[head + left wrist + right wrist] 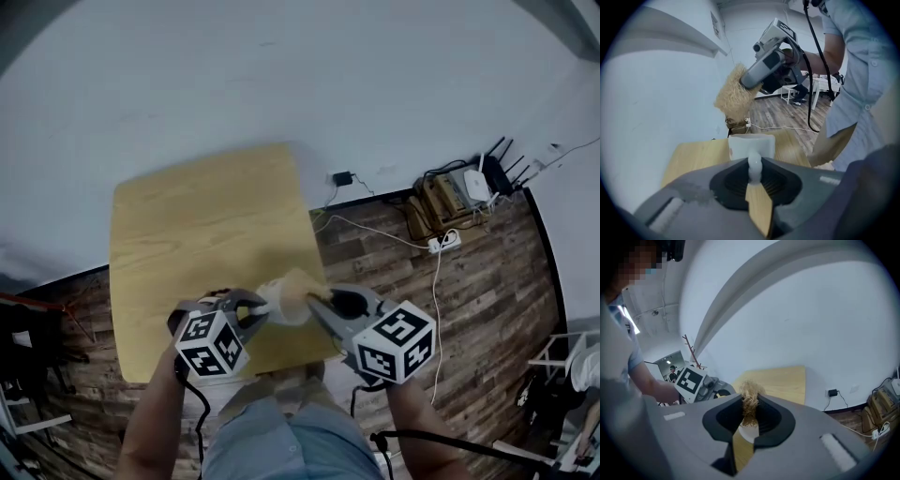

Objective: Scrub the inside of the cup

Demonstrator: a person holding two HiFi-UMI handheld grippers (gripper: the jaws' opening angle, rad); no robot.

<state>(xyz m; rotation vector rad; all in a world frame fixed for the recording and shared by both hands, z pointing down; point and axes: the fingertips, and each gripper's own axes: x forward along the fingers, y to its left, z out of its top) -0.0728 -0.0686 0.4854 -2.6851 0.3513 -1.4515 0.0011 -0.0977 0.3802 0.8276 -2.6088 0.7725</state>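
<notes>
Left gripper (pixel 754 165) jaws pinch the cup (pixel 751 144) by its handle; right gripper (pixel 749 411) jaws clamp the scrubber (pixel 750 397), hanging clear above the cup.

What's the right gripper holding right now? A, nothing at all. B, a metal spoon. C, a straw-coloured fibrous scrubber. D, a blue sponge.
C: the right gripper is closed on the straw-coloured fibrous scrubber, which is outside the white cup.

A light wooden table (pixel 187 225) stands against the white wall (pixel 281 66). Right of the table is a dark plank floor (pixel 469 309), with a power strip (pixel 446 241) and cables (pixel 375 228) near the wall.
</notes>
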